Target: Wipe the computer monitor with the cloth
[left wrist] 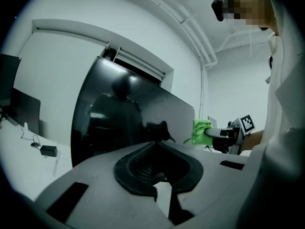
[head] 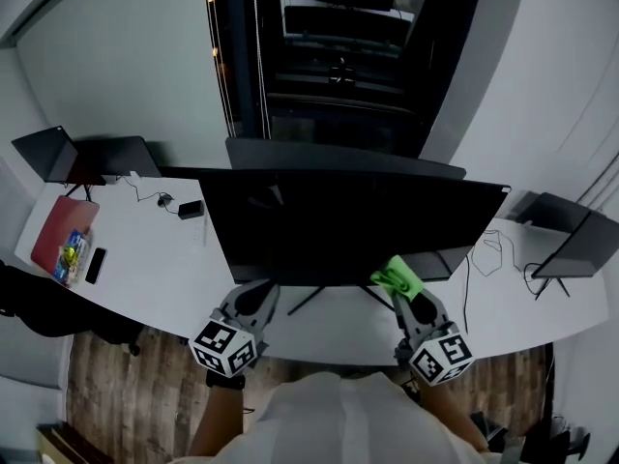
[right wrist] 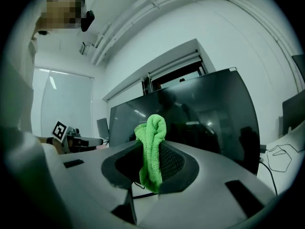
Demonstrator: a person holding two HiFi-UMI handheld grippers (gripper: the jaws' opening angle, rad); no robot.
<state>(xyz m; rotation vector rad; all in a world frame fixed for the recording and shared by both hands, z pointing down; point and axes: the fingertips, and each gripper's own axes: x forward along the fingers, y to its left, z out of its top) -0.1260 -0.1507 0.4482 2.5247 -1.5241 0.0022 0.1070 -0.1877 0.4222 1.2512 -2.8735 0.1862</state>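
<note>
A wide dark computer monitor stands on the white desk, its screen facing me and switched off. My right gripper is just below the screen's lower right part, shut on a bunched green cloth. In the right gripper view the cloth sticks up from between the jaws, with the monitor close ahead. My left gripper is below the screen's lower left part, shut and holding nothing. In the left gripper view the monitor fills the middle and the cloth shows to the right.
A second dark screen stands behind the monitor. At the desk's left end are laptops, a red folder, a phone and a black adapter. Cables and a raised laptop are on the right.
</note>
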